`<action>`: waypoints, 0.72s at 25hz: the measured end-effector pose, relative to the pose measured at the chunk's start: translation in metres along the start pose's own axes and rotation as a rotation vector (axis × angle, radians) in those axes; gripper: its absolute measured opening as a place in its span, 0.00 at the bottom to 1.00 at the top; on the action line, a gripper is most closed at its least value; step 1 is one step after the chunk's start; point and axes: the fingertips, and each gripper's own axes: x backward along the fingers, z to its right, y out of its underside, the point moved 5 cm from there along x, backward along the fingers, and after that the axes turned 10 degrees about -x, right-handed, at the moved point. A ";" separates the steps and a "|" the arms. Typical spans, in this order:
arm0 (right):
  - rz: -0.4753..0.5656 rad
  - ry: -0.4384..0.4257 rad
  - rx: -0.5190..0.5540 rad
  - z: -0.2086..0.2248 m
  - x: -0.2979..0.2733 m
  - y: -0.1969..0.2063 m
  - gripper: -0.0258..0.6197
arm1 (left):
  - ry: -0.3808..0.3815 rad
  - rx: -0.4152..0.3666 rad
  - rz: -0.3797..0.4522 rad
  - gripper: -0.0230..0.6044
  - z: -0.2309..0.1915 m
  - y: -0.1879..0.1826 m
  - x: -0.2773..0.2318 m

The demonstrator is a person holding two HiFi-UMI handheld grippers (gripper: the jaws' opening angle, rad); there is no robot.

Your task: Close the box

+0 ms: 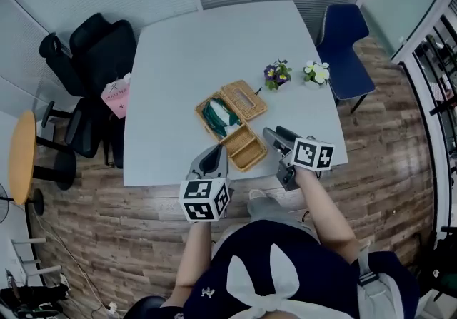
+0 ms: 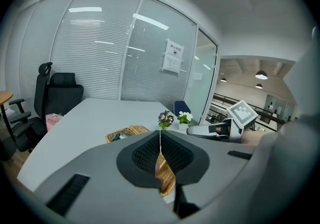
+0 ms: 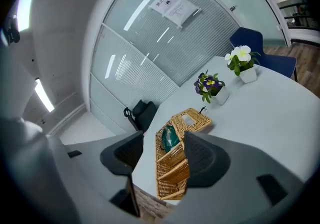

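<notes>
The wicker box [image 1: 246, 153] stood open on the pale counter [image 1: 193, 46], close to its near edge and just in front of the person. Something green [image 1: 218, 116] lay in its middle compartment. A woven lid [image 1: 244, 98] with a rectangular opening lay flat on the far side, toward the flowers, and more open wickerwork ran toward the counter's edge.

The left gripper [image 1: 213, 157] hovered at the box's near-left corner. In the left gripper view its fingers [image 2: 145, 155] were pressed together, with only a thin seam between them and nothing held. The wicker showed right behind them, but I cannot tell whether they touched it.

The right gripper [image 1: 278, 135] was just beside the box's right side, over the counter's near corner. In the right gripper view its fingers [image 3: 200, 160] stood wide apart and empty, and the box [image 3: 167, 183] and its green contents [image 3: 169, 138] could be seen through the gap, beyond the tips.

Farther along the counter, well apart from the box, stood a small pot of purple flowers [image 1: 276, 73] and, near it, a pot of white flowers [image 1: 316, 72]. A blue chair [image 1: 343, 53] stood at the counter's far right corner. Black office chairs [image 1: 93, 61] were on the left side, and a pink bag [image 1: 116, 96] rested against the counter's left edge. A round wooden table [image 1: 21, 153] stood further left, on the wood-plank floor [image 1: 385, 153].
</notes>
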 end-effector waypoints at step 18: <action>-0.090 0.071 -0.167 0.068 -0.072 -0.031 0.42 | -0.054 0.070 -0.053 0.08 -0.031 0.015 -0.044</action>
